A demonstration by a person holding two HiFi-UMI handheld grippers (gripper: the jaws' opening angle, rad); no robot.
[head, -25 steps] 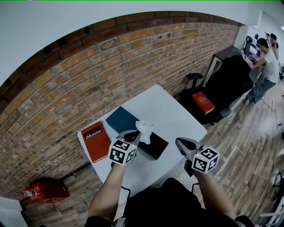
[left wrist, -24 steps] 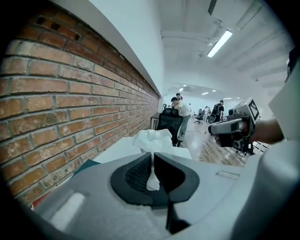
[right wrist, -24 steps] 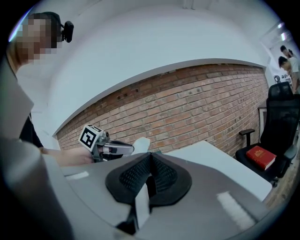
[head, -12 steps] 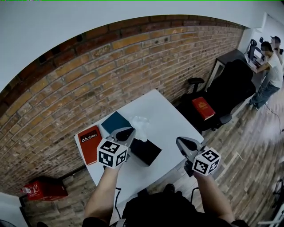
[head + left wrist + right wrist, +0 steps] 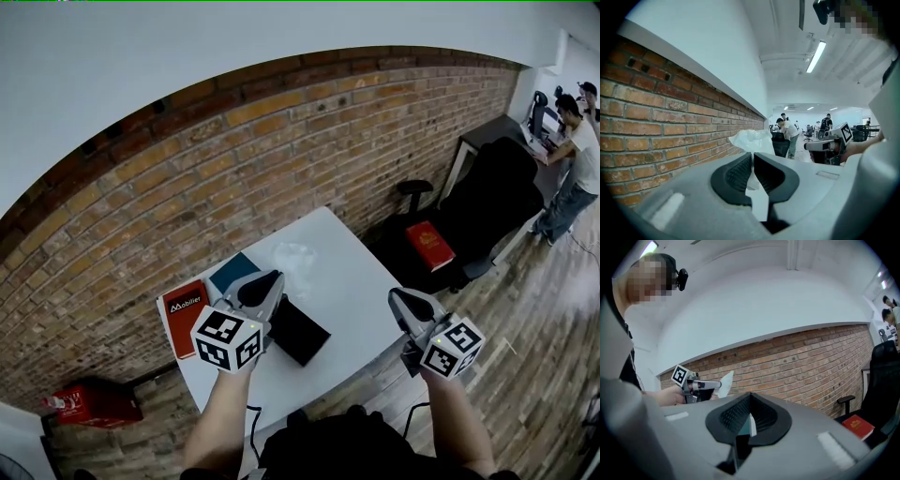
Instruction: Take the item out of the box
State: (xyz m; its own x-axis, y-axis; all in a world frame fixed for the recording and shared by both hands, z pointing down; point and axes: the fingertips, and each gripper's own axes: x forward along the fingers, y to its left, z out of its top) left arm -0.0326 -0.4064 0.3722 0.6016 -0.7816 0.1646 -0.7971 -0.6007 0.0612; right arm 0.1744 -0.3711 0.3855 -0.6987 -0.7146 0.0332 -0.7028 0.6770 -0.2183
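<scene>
My left gripper (image 5: 270,281) is shut on a crumpled white tissue (image 5: 292,255) and holds it in the air above the black box (image 5: 300,330), which lies on the white table (image 5: 356,281). In the left gripper view the tissue (image 5: 752,138) sticks out past the closed pads (image 5: 738,173). The right gripper view shows my left gripper (image 5: 707,385) with the tissue (image 5: 725,382) at its tip. My right gripper (image 5: 401,298) hovers off the table's right edge, shut, with nothing between its pads (image 5: 736,414).
A teal notebook (image 5: 230,272) and a red book (image 5: 184,314) lie on the table's left part, close to the brick wall (image 5: 281,159). Right of the table stands a black chair (image 5: 469,216) with a red book (image 5: 429,246) on it. People (image 5: 586,159) stand far right.
Both grippers have risen. The left one has lifted the tissue up and away from the black box. The right one has drifted to the right, off the table.
</scene>
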